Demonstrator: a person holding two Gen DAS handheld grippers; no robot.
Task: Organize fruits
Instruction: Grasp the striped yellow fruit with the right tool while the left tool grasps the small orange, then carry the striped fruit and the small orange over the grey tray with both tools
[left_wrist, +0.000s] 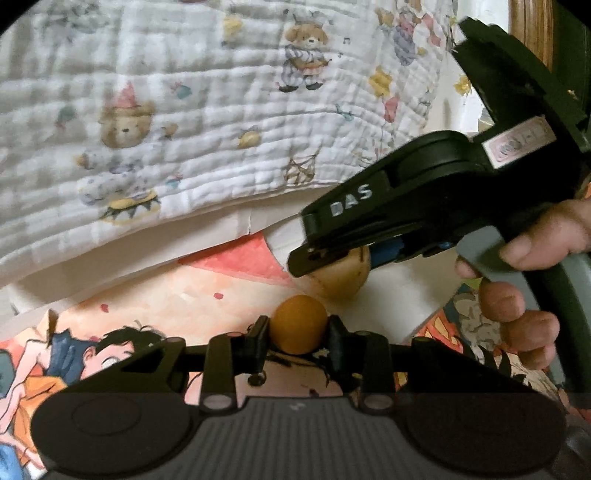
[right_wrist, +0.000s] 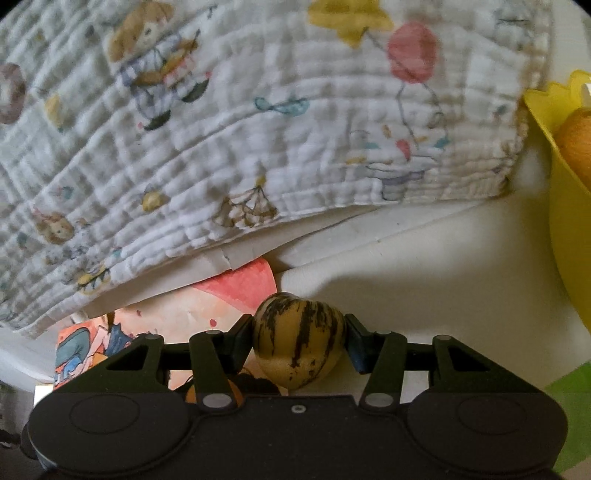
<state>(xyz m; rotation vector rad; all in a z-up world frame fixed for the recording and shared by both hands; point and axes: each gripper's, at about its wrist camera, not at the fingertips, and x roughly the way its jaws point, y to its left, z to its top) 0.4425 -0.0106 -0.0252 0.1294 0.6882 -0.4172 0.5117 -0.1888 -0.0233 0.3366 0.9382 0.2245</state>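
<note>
The left gripper (left_wrist: 298, 338) was closed on a small round orange fruit (left_wrist: 298, 325), its two black fingers pressing the fruit's sides with no gap showing. The right gripper (right_wrist: 300, 341) was likewise clamped on a pale yellow, egg-shaped fruit with dark purple stripes (right_wrist: 299, 341), held at its widest part. In the left wrist view that striped fruit showed just beyond the orange fruit, under the right gripper's black fingers, with the person's right hand (left_wrist: 517, 291) squeezing the grey trigger.

Taking the striped fruit as the landmark: a colourful cartoon-printed sheet (right_wrist: 207, 306) lay beneath it and to its left; a white quilted blanket printed with bears and balloons (right_wrist: 258, 129) rose behind it; a bright yellow plastic bowl with a scalloped rim (right_wrist: 554, 155) stood well off to its right, already holding another orange fruit (right_wrist: 576, 144). Whether the surface under the sheet was a desk or a bed could not be told.

The bowl looked the likely destination, so both fruits probably had to travel right. The two grippers sat close together, and moving both at once could knock one against the other and jar a fruit loose. Both fruits were smooth and rounded, so a slackened trigger might let either slip and roll towards the blanket. Squeezing the striped fruit hard could bruise it.
</note>
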